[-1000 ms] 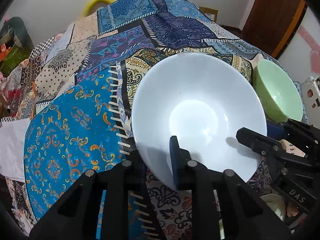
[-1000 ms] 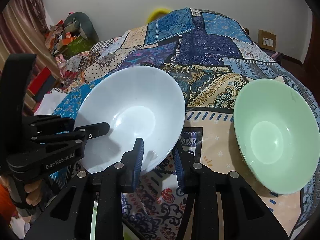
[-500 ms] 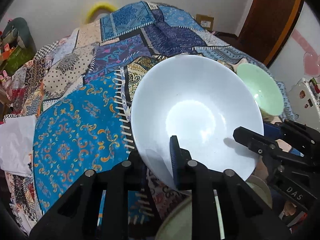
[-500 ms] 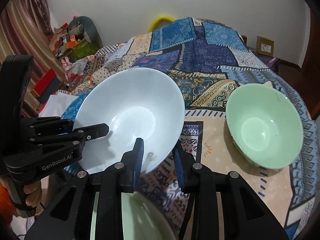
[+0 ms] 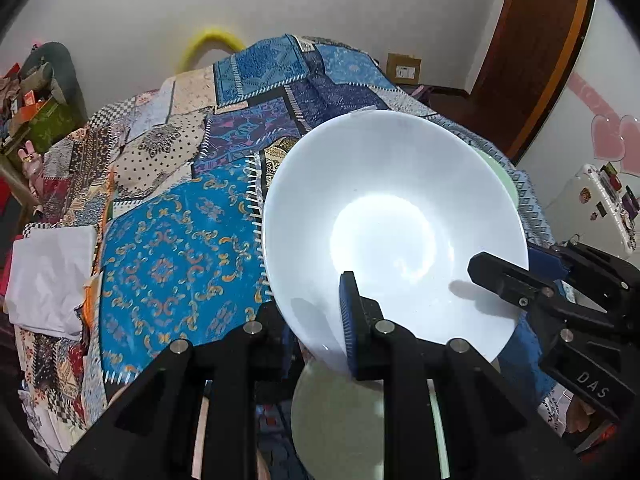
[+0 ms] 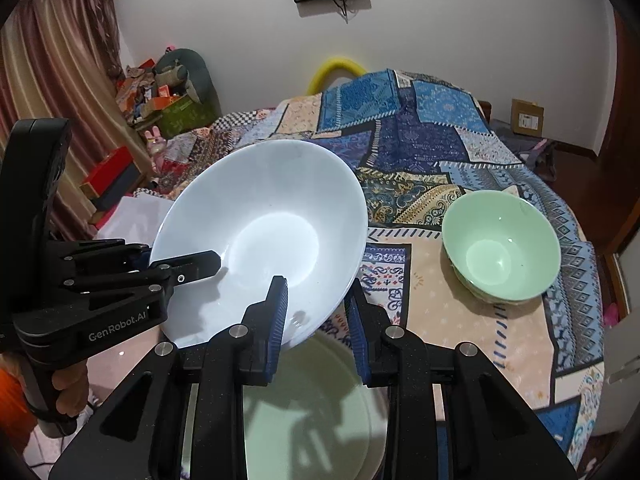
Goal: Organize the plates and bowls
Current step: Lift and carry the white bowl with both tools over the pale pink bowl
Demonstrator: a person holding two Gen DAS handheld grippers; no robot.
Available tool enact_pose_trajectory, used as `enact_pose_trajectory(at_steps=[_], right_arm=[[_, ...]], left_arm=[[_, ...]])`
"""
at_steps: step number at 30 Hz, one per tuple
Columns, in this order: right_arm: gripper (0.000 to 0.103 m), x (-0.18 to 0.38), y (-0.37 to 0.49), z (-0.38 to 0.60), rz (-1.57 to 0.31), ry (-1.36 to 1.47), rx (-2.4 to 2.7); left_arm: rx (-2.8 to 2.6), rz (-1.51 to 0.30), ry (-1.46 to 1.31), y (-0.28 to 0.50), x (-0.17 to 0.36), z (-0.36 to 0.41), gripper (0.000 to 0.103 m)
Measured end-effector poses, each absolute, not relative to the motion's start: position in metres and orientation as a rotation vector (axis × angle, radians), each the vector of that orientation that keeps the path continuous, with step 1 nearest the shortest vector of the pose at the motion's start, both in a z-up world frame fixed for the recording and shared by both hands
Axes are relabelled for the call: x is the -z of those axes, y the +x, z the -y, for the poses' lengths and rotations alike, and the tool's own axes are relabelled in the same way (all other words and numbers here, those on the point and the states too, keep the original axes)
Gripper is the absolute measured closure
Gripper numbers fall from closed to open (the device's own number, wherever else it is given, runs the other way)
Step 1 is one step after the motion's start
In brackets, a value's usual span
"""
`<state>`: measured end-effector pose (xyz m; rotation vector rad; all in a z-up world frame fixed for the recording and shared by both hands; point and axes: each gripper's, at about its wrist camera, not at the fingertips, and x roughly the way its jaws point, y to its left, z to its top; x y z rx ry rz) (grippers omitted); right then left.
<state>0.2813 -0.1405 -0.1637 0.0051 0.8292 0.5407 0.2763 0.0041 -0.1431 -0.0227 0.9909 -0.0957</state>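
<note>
White bowl (image 6: 260, 240) held tilted and clear of the bed, gripped at two places on its rim: the right tongs (image 6: 316, 316) close on the near rim, one pad inside the bowl and one outside, and the left tongs (image 5: 320, 328) close likewise on the rim to the left of the right tongs. In the left wrist view the right tongs (image 5: 516, 276) appear at the bowl's right edge, and the bowl (image 5: 396, 236) hides most of what lies beyond it. Directly below both tongs lies a pale green plate (image 6: 320, 396), empty. Ahead and to the right of the right tongs a green bowl (image 6: 500, 248) stands upright on the patchwork bedspread (image 6: 420, 152), empty; whether a second bowl sits nested under it cannot be told. Judged from this layout, the task is partway: the white bowl is in transit, not yet set down, and its destination, whether plate or green bowl, remains open.
</note>
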Motion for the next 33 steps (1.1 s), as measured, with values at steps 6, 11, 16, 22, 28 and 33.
enact_pose_trajectory(at_steps=[6,11,16,22,28,33], right_arm=[[0.076,0.154,0.263,0.138,-0.805,0.016,-0.552],[0.076,0.148,0.247,0.132,-0.790,0.012,-0.571],[0.076,0.144,0.233,0.122,-0.781,0.002,-0.597],[0.076,0.145,0.220,0.106,-0.778,-0.009,-0.634],[0.076,0.149,0.207,0.089,-0.782,-0.022,-0.676],[0.076,0.157,0.202,0.071,-0.800,-0.026,-0.720]], left_arm=[[0.087,-0.972,-0.030,0.249,0.128,-0.008,0.083],[0.070,-0.960,-0.047,0.226,0.121,-0.015,0.083],[0.050,-0.949,-0.065,0.206,0.116,-0.027,0.083],[0.016,-0.941,-0.087,0.181,0.113,-0.045,0.083],[-0.019,-0.943,-0.114,0.159,0.116,-0.068,0.083],[-0.061,-0.953,-0.124,0.146,0.122,-0.087,0.083]])
